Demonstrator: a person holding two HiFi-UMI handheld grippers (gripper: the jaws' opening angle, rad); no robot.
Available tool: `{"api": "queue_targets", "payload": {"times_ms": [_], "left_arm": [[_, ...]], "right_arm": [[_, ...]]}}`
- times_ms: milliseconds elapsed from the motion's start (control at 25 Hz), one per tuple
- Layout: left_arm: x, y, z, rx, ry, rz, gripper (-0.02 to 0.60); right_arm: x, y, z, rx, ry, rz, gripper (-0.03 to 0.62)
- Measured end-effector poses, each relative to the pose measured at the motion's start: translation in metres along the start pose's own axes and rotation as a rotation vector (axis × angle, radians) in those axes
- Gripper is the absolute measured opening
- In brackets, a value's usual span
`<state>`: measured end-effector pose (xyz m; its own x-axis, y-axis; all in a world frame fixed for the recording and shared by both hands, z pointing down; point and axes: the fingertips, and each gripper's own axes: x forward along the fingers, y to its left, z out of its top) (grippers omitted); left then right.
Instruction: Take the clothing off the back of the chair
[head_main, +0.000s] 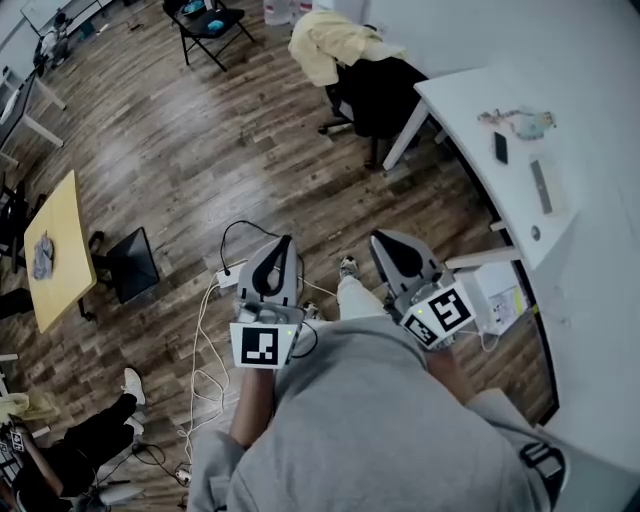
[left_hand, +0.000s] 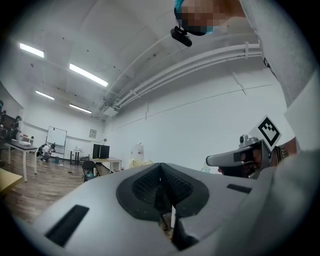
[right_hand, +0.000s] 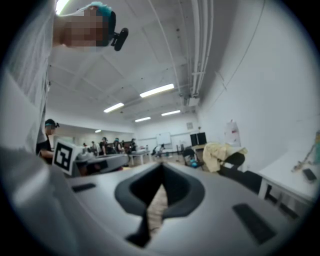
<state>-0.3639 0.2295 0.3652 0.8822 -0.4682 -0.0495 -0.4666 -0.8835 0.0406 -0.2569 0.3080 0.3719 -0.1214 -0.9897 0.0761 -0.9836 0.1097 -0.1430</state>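
Jaws of left gripper (head_main: 287, 241), right gripper (head_main: 379, 238) closed; yellow clothing (head_main: 325, 45) draped over chair (head_main: 382, 97).

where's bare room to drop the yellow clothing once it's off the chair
Widest bare patch: the wood floor between the yellow table and the office chair. The white desk is bare on the side away from the phone and grey bar. Crowded: cables by the feet.

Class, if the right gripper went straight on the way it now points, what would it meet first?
Probably nothing near: the right gripper points level across open floor toward far tables. The yellow clothing on the chair lies right of that line; depth is unclear.
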Motion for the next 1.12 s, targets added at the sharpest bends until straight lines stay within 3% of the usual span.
{"api": "queue_targets", "payload": {"times_ms": [520,1120], "left_arm": [[0.035,0.008,-0.01,-0.002,0.021,0.004,0.035],[0.156,0.023,-0.022,0.013,0.058,0.016,0.035]], "right_arm": [[0.019,-0.037,-0.01,0.053,0.003,-0.017,0.034],[0.08,-0.144,-0.001,0.085,0.018,-0.001,0.035]]}}
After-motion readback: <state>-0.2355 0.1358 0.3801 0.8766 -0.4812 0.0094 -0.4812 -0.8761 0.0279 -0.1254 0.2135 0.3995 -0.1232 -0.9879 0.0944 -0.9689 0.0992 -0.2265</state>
